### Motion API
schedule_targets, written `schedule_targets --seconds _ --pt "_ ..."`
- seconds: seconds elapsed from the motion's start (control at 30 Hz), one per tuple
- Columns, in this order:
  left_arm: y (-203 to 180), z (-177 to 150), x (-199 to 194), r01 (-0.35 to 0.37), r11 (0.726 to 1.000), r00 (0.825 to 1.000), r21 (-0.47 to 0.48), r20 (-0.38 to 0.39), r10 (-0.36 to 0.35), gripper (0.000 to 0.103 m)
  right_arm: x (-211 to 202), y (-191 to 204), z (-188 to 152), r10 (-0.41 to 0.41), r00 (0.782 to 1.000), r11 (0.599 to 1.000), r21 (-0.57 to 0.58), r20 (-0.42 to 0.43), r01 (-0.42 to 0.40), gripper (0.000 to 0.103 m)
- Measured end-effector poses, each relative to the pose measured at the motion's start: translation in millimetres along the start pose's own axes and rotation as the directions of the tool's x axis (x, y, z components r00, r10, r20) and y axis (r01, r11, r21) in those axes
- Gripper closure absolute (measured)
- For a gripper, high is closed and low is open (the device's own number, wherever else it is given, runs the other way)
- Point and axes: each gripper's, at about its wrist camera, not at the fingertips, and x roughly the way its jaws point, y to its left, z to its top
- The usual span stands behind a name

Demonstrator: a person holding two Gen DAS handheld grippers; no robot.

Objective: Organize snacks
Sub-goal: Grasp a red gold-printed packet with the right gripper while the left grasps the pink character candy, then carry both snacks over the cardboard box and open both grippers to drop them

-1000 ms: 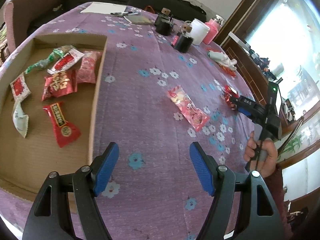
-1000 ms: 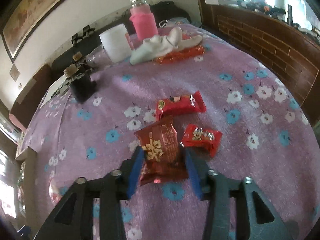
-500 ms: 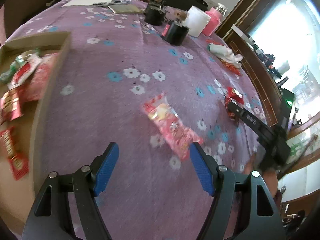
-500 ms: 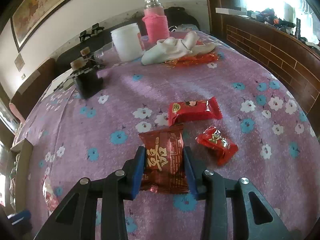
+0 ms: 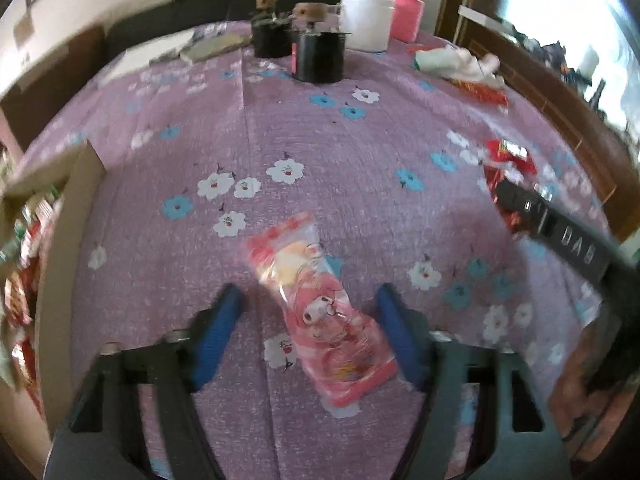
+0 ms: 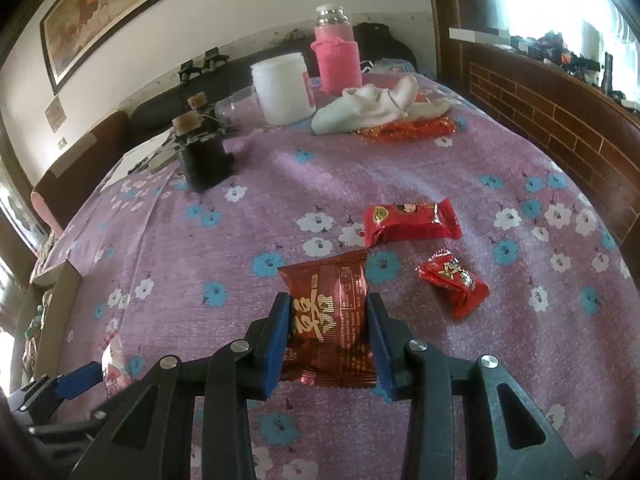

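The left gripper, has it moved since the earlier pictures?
Yes. The left gripper has moved away from the cardboard box and now straddles the pink snack packet.

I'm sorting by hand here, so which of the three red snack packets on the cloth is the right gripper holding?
The dark red packet with gold lettering, clamped in the right gripper. The bright red bar and small red packet lie loose beyond it.
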Motion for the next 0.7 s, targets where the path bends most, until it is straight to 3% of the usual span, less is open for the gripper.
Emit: schedule_targets --seconds 0.03,0.27,0.47,0.57,0.7 --pt "-0.3 -1.5 -2.8 0.024 1.000 1.000 0.015 0.018 -0.024 0.079 -0.5 0.9 -0.2 -0.001 1.000 1.000 -0.004 0.003 0.001 0.064" --pt "24.8 -7.5 -18.2 0.141 0.987 0.990 -0.076 0.008 -0.141 0.081 -0.6 1.0 -1.7 -0.007 1.000 1.000 -0.007 0.012 0.007 0.064" --pt "70.1 -18.2 -60.3 0.214 0.964 0.976 -0.159 0.071 -0.205 0.080 -2.6 2.9 -3.7 -0.012 1.000 1.000 -0.018 0.027 0.013 0.064" --pt "104.8 -22.4 -81.5 0.198 0.960 0.977 -0.199 0.114 -0.178 0.080 -2.6 7.0 -6.5 -0.031 0.999 0.999 -0.039 0.031 0.032 0.064" --pt "160.7 -24.0 -98.8 0.090 0.967 0.989 -0.237 0.135 -0.059 0.080 -4.4 10.5 -6.5 -0.043 0.999 0.998 -0.051 0.033 0.045 0.064"
